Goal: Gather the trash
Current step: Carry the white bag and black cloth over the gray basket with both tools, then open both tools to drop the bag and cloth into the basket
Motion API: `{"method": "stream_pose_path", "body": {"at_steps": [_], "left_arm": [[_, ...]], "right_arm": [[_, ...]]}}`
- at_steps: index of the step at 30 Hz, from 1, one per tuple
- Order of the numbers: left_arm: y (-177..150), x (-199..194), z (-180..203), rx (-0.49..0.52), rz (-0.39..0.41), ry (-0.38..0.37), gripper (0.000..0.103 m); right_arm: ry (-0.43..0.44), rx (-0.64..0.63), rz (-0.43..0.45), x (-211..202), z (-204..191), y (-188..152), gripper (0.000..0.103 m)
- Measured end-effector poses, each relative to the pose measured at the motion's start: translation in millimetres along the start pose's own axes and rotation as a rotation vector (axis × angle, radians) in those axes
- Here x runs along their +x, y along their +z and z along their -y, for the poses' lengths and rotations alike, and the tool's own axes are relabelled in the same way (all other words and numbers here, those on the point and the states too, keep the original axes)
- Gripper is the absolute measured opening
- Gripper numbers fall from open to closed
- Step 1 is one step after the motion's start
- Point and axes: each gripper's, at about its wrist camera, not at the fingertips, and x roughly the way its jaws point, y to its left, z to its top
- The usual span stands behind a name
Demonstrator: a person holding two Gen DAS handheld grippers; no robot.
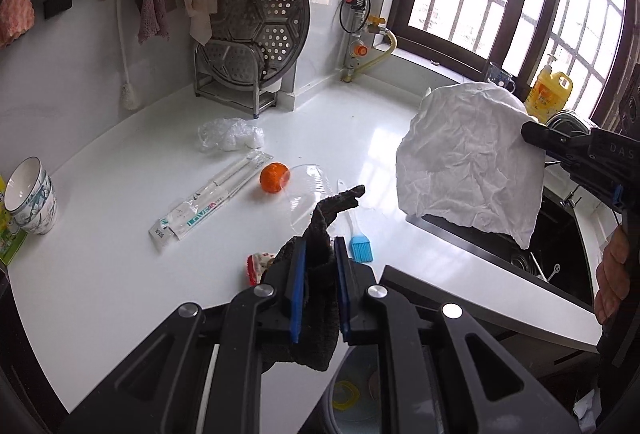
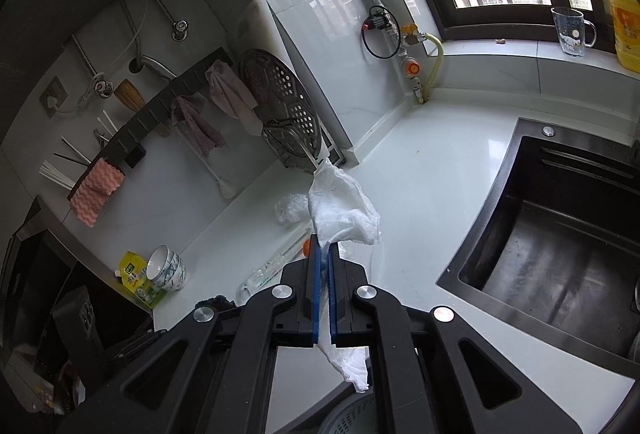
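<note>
My left gripper is shut on a dark knitted rag that sticks up between its blue pads and hangs below them. Over the sink edge at the right, my right gripper holds up a crumpled white tissue. In the right wrist view that gripper is shut on the white tissue, which also trails below the pads. On the white counter lie a crumpled clear plastic bag, a long chopstick wrapper, an orange ball, a clear plastic cup and a red-and-white wrapper.
A blue silicone brush lies beside the left fingers. Stacked bowls stand at the counter's left end, a steamer rack at the back wall. The dark sink opens to the right, a yellow bottle and a glass mug by the window.
</note>
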Motion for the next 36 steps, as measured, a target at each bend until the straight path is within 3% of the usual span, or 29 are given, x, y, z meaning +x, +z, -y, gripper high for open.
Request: {"method": "stream_pose_path", "body": {"at_steps": [8,16,26,36], "left_arm": [[-43.1,0.8,68.7,0.034,-0.071,-0.045,0.014],[-93.0,21.4,108.0,0.028,-0.175,-0.041,0.014],[-145.7,58.9,121.2,-0.017,-0.282,-0.005,0.014],[-162.0,85.6,117.4,-0.048,-0.324,0.066,0.014]], "right_arm": [[-0.021,0.037,-0.103,-36.6,48.0,-58.9,0.003],[-0.033,0.050,-0.236,-45.3,84.0,-117.6,0.003],[-0.031,0.011,-0.404,-9.4,105.8,-178.3,0.003],[-0.040,-0.019,-0.528,29.4,117.4,-208.0,0.004]]}}
